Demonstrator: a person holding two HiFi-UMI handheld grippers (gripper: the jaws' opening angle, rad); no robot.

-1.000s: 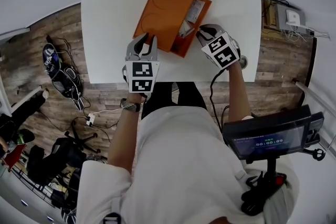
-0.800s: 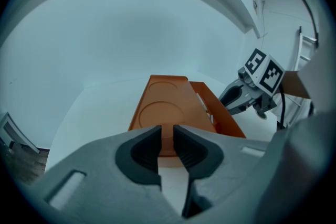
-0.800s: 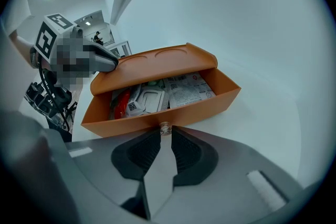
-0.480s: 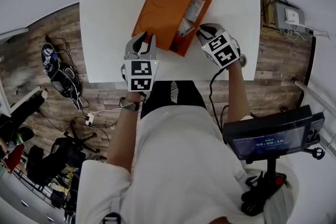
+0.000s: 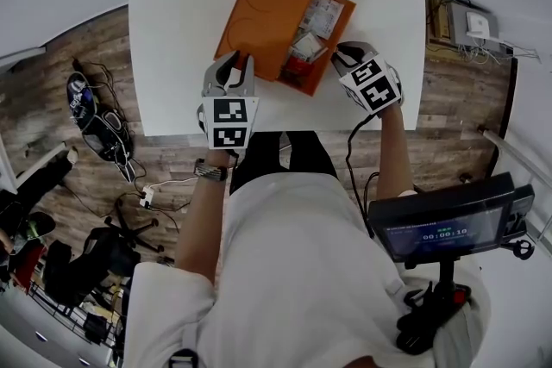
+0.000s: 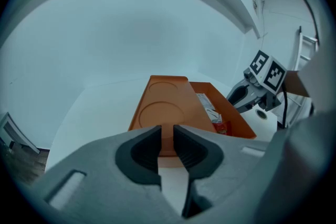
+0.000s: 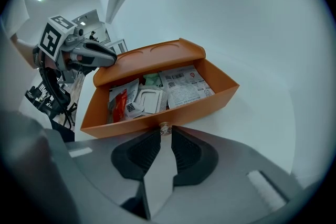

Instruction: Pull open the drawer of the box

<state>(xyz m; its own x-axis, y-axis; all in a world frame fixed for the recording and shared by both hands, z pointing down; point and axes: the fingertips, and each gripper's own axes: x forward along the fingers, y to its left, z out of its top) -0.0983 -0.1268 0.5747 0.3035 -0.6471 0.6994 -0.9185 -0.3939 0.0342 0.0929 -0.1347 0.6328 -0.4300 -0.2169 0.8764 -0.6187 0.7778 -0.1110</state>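
An orange box [image 5: 263, 17] lies slantwise on the white table [image 5: 172, 30]. Its drawer [image 5: 317, 34] stands pulled out to the right, showing paper packets and a red sachet [image 7: 119, 102]. My right gripper [image 5: 338, 56] is shut on the small metal knob [image 7: 165, 127] in the middle of the drawer front [image 7: 126, 122]. My left gripper [image 5: 235, 65] sits at the box's near end, jaws close together, and the orange edge [image 6: 167, 136] shows in the narrow gap between the pads. In the left gripper view the box top [image 6: 163, 107] has two round recesses.
The table's front edge [image 5: 285, 129] runs just behind both grippers, with the person's legs under it. A round grommet [image 5: 399, 102] sits in the table right of the right gripper. Wooden floor with cables lies at the left, a monitor [image 5: 444, 224] at the lower right.
The drawer has slid further out of the box. My right gripper moved right and toward the person with the knob. The left gripper and the box stayed put.
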